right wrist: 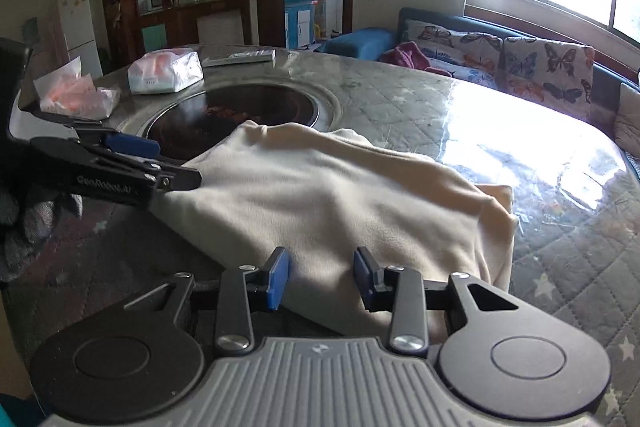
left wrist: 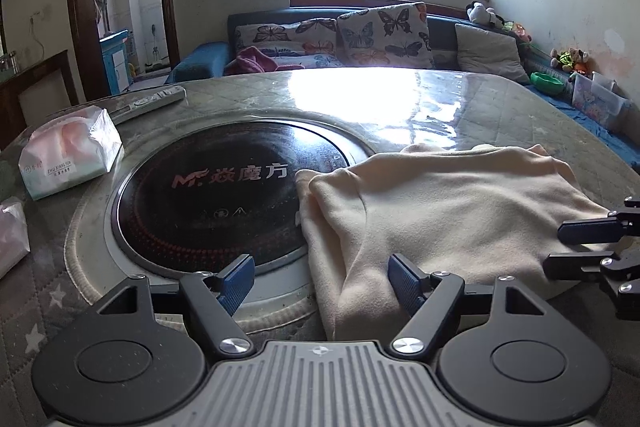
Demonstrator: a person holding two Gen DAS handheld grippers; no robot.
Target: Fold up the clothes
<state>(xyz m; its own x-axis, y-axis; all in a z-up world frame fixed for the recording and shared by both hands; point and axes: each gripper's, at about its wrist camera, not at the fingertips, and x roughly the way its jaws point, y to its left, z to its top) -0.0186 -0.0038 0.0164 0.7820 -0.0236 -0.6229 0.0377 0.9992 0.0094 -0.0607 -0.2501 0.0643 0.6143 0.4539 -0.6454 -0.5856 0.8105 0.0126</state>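
A cream fleece garment [left wrist: 452,211] lies folded in a bundle on the round table, partly over the black cooktop; it also shows in the right wrist view [right wrist: 320,195]. My left gripper [left wrist: 322,283] is open at the garment's near left corner, its right finger over the cloth edge and its left finger over the cooktop rim. My right gripper [right wrist: 320,277] is open, its blue pads on either side of the garment's near edge. The right gripper appears at the right edge of the left wrist view [left wrist: 592,247]. The left gripper appears at the left of the right wrist view [right wrist: 132,163].
A black induction cooktop [left wrist: 208,195] is set in the quilted, glass-covered table [left wrist: 500,99]. A tissue pack [left wrist: 68,151] and a remote [left wrist: 148,103] lie at the far left, a pink plastic bag [right wrist: 76,95] near them. A sofa with butterfly cushions [left wrist: 380,35] stands behind.
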